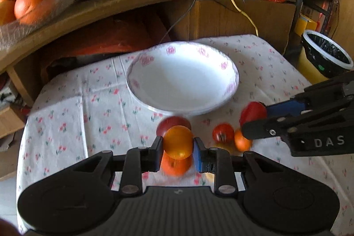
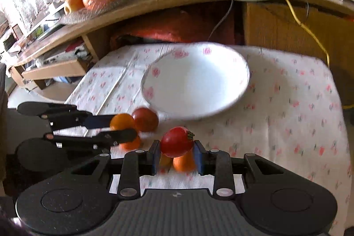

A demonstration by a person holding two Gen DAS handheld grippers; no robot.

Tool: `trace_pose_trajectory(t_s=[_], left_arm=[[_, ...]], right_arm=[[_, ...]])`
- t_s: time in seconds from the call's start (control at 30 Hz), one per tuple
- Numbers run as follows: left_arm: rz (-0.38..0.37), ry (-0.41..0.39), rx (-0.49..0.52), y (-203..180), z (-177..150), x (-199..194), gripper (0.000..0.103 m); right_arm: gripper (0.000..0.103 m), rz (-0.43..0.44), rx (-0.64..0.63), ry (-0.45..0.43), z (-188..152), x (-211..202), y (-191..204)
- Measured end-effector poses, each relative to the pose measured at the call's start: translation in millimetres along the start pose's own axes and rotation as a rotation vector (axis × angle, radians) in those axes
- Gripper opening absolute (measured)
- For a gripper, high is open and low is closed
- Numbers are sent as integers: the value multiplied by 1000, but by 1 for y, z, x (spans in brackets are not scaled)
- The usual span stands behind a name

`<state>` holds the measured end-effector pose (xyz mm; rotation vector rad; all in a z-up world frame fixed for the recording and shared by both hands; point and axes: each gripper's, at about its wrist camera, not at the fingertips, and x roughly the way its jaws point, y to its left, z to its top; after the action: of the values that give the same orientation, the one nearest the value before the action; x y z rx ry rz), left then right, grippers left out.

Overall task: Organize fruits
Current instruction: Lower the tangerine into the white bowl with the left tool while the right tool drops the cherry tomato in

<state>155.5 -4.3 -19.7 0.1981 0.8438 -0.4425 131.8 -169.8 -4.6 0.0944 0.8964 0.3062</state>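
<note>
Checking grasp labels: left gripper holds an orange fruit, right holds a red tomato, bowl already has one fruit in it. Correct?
Not quite: the bowl is empty, as the right wrist view shows. The rest holds: the left gripper is shut on the orange fruit, and the right gripper on the red tomato.

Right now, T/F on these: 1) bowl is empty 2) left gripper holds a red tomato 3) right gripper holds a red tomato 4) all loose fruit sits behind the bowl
1) True: the white bowl holds nothing.
2) False: the left gripper is shut on an orange fruit.
3) True: the right gripper is shut on a red tomato.
4) False: loose fruit, such as the dark red tomato, lies on the cloth in front of the bowl, near the grippers.
</note>
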Motion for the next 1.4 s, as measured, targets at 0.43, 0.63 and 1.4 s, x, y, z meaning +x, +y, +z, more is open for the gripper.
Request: trace_pose_trajectory(t_s=[0.43, 0.63, 1.4], left_arm=[[14, -22, -4, -3, 35, 33, 36], [26, -13, -2, -3, 35, 41, 36], [53, -26, -2, 1, 38, 41, 43]], right_arm=[[27, -34, -23, -16, 27, 27, -20], [27, -37, -44, -13, 29, 38, -20], [33, -55, -55, -28, 33, 43, -23]])
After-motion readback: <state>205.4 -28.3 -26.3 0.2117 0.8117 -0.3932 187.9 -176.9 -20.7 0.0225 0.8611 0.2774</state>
